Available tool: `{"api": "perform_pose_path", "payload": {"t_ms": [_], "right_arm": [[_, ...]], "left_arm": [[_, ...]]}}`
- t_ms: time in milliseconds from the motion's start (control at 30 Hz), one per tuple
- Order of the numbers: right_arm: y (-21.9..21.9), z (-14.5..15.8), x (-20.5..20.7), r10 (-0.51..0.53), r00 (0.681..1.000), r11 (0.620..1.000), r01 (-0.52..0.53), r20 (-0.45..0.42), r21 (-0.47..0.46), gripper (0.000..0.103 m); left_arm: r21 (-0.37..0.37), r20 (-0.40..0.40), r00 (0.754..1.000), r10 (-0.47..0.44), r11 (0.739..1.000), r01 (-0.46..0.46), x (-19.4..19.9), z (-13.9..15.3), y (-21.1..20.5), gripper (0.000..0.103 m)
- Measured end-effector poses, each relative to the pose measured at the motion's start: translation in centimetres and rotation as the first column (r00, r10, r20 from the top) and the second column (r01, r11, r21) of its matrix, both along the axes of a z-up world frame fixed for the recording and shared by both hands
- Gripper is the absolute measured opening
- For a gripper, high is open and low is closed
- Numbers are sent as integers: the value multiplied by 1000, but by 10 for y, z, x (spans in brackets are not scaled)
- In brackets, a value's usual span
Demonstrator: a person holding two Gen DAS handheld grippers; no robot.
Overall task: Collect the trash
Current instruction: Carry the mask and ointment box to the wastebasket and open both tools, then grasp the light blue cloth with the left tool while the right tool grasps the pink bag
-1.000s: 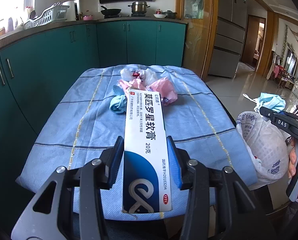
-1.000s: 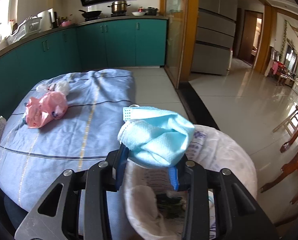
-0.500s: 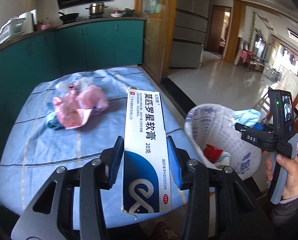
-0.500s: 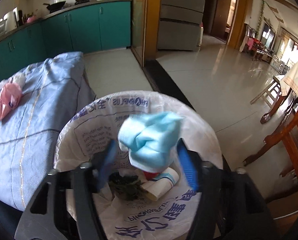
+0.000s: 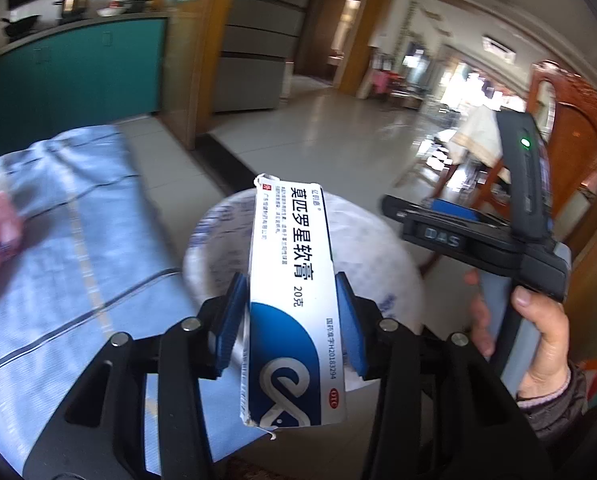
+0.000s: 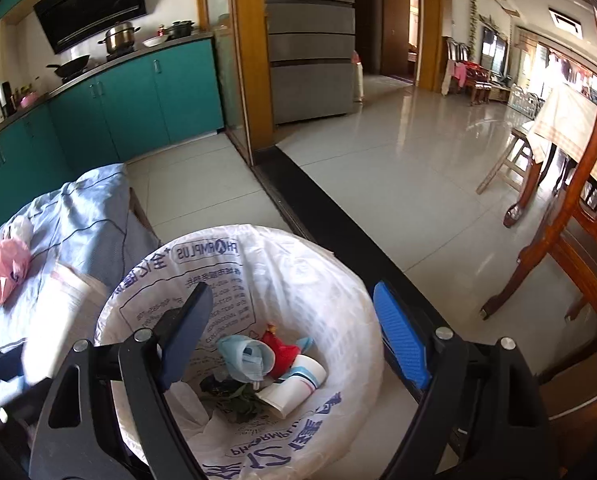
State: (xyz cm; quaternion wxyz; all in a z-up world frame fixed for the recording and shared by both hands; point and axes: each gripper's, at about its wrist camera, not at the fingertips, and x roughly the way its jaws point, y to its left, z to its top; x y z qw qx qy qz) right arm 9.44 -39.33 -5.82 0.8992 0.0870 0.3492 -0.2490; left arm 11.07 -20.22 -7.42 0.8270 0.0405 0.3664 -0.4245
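My left gripper (image 5: 290, 320) is shut on a long white and blue ointment box (image 5: 294, 300), held above the rim of the white trash bag (image 5: 370, 248). My right gripper (image 6: 294, 332) stands open over the same trash bag (image 6: 226, 256), nothing between its fingers. Inside the bag lie the light blue face mask (image 6: 242, 358), a red scrap (image 6: 280, 350), a white cup (image 6: 298, 384) and dark leaves. A pink plastic bag (image 6: 2, 276) rests on the blue-clothed table (image 6: 82, 208). In the left wrist view the right gripper (image 5: 470, 232) shows with a hand (image 5: 538, 332) on it.
Teal kitchen cabinets (image 6: 138, 100) run behind the table, a grey fridge (image 6: 310, 40) stands beyond a wooden door frame. A wooden table and chair legs (image 6: 538, 200) stand on the tiled floor to the right of the bag.
The right gripper opened and the blue mask dropped into the trash bag. The left gripper swung right from over the table to above the bag, still holding the box.
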Motion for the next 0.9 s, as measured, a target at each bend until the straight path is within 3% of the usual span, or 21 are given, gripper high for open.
{"api": "perform_pose_path", "payload": {"t_ms": [33, 67, 100, 233, 367, 533, 667, 767, 800, 900], "right_arm": [[-1, 1, -1, -6, 1000, 1000, 6, 2, -1, 81], [-1, 1, -2, -10, 1000, 1000, 10, 3, -2, 81], [-1, 2, -2, -13, 1000, 1000, 13, 2, -3, 81], [6, -2, 6, 2, 1000, 1000, -2, -10, -3, 81], [27, -10, 24, 57, 998, 998, -58, -37, -6, 81], [65, -21, 51, 143, 987, 990, -144, -74, -7, 81], [97, -25, 72, 218, 972, 976, -218, -92, 15, 81], [127, -23, 87, 283, 955, 959, -282, -86, 21, 81], [138, -21, 93, 311, 947, 950, -310, -82, 25, 81], [165, -17, 113, 376, 924, 927, -375, -64, 35, 81]], "left_arm": [[-21, 2, 1000, -29, 999, 29, -1, -3, -6, 57], [-26, 5, 999, -32, 999, 32, -1, -5, -7, 73], [-28, 18, 1000, -19, 999, 20, -2, -6, -7, 78], [35, 90, 992, 91, 995, -95, 3, -7, 13, 80], [120, 206, 908, 365, 911, -393, 29, -4, 72, 80], [129, 189, 736, 650, 727, -675, 84, -2, 178, 79], [103, 142, 681, 718, 674, -732, 123, -2, 231, 79], [135, 124, 654, 747, 640, -757, 152, -9, 254, 62], [140, 97, 651, 753, 637, -758, 160, -12, 262, 55], [103, 7, 647, 763, 643, -759, 171, -16, 289, 54]]}}
